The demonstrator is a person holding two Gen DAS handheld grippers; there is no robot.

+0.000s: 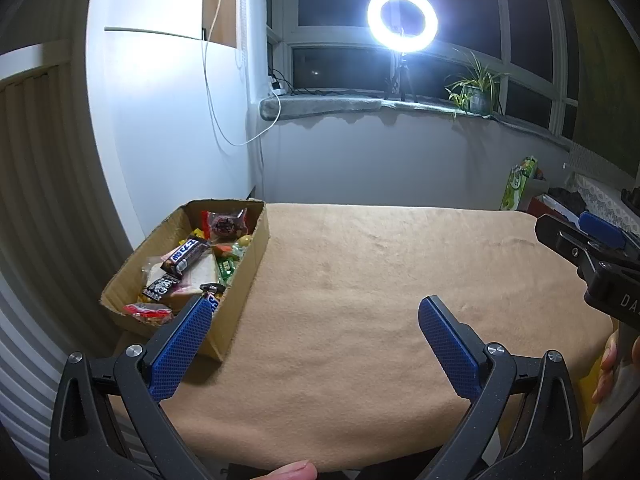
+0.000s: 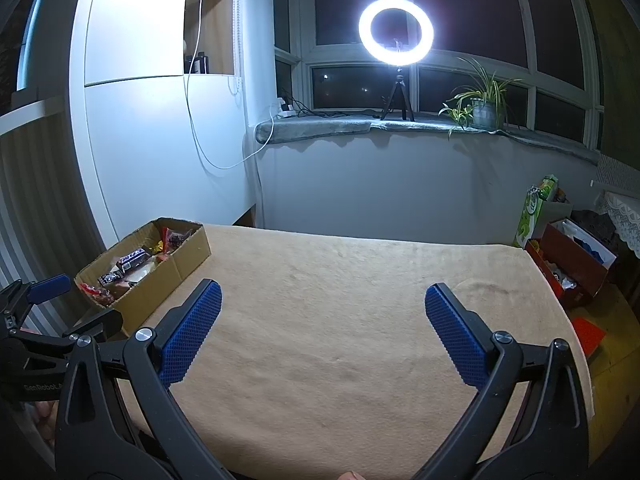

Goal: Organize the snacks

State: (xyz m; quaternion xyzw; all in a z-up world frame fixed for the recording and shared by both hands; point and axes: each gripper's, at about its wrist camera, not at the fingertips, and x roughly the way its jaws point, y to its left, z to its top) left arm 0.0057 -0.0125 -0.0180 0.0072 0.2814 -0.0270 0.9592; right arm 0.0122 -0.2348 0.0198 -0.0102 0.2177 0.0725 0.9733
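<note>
With both the left gripper (image 1: 316,320) and right gripper (image 2: 322,306) wide and empty, a careless reach could tip the overfilled cardboard box (image 1: 244,276) at the table's far-left edge.

Tan cloth, brown card, blue pads

The worktop (image 2: 340,320) wore a plain tan cloth; the cardboard box (image 1: 244,280) was brown. Its snacks (image 1: 188,264) showed red, yellow, green, black and white wrappers, one dark bar (image 1: 186,257) with pale lettering. Each claw, left (image 1: 316,316) and right (image 2: 324,300), had black arms and blue pads (image 2: 192,336) in a fine dotted grid. The ring light (image 2: 396,31) glowed white, the sill (image 2: 316,128) was grey, and the floor carton (image 2: 534,212) looked green, perhaps with white print.
</note>
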